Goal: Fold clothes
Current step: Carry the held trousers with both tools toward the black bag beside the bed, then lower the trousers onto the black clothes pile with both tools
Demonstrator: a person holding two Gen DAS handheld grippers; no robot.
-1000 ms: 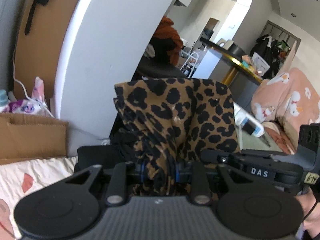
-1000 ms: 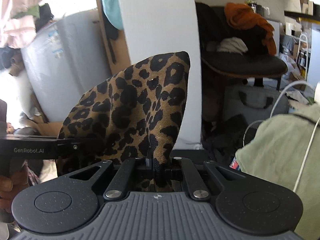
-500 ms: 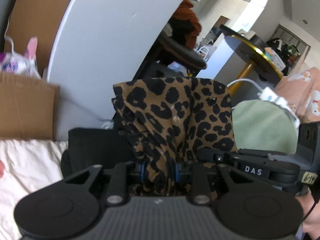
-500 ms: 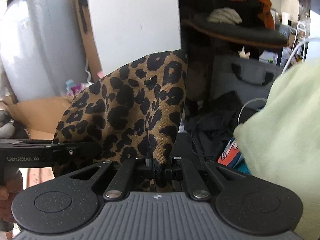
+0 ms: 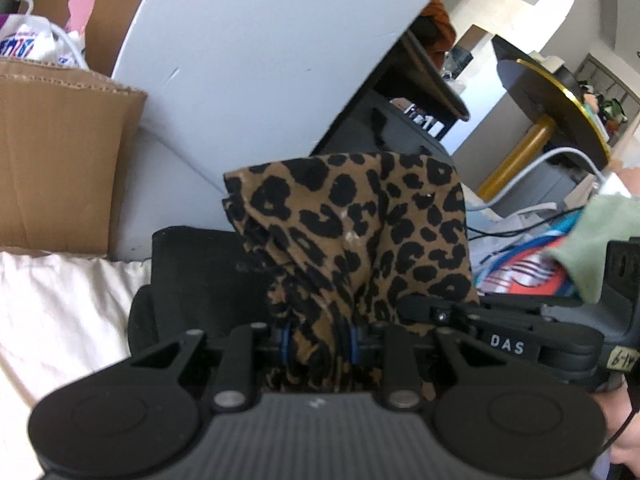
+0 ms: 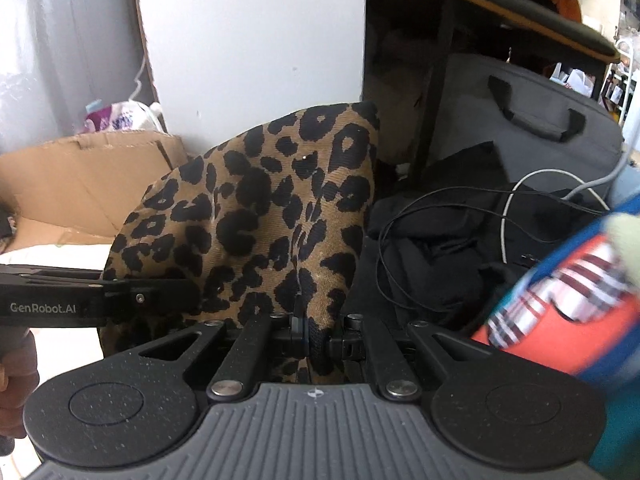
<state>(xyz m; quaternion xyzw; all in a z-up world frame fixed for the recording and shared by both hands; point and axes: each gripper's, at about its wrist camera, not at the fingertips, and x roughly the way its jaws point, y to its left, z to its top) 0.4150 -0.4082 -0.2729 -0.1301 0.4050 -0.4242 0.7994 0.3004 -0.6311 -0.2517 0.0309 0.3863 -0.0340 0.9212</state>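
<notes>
A brown leopard-print garment [image 5: 352,232] stands bunched up between the jaws of my left gripper [image 5: 318,338], which is shut on a thick fold of it. In the right wrist view the same leopard-print garment [image 6: 264,216] rises from my right gripper [image 6: 318,334], shut on a thin edge of the cloth. The two grippers sit side by side: the right one's body [image 5: 508,344] shows at the right of the left view, and the left one's body [image 6: 52,306] at the left of the right view. The fingertips are hidden in the fabric.
A white bedsheet [image 5: 56,304] lies low on the left, with black cloth [image 5: 200,268] just behind the garment. A cardboard box [image 5: 52,152] and white panel [image 5: 256,52] stand behind. Right side: black clothes with cables [image 6: 460,248], a grey bag [image 6: 532,136], a striped item [image 6: 568,312].
Both grippers have come down together with the leopard-print garment still held. The room slid upward in view; the bedsheet, black cloth and clutter are now closer.
</notes>
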